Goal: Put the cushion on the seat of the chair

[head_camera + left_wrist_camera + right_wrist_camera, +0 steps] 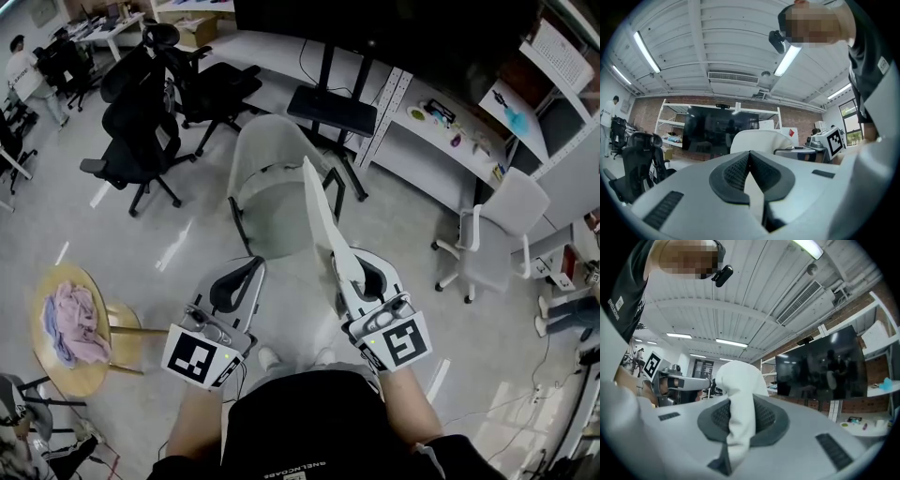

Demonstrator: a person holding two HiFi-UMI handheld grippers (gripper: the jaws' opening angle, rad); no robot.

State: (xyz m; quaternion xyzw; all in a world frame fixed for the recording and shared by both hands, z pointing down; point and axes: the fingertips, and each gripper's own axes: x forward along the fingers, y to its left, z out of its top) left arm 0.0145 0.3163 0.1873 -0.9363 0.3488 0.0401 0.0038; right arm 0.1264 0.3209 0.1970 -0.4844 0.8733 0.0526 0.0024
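Note:
A light grey chair (272, 187) stands on the floor just ahead of me, its seat facing me and bare. My right gripper (361, 277) is shut on the lower edge of a white cushion (326, 220). The cushion stands edge-on over the chair's right side. In the right gripper view the cushion (738, 380) rises from between the pads of that gripper (740, 413). My left gripper (234, 281) hovers level at the chair's front left, shut with nothing in it. In the left gripper view its tips (750, 157) meet, and the chair's back (759, 140) shows beyond them.
Black office chairs (141, 122) stand at the back left. A round wooden table (56, 375) with a pink cloth (75, 319) is at my left. A black screen stand (333, 103) is behind the chair. White shelves (450, 122) and a grey chair (497, 234) are on the right.

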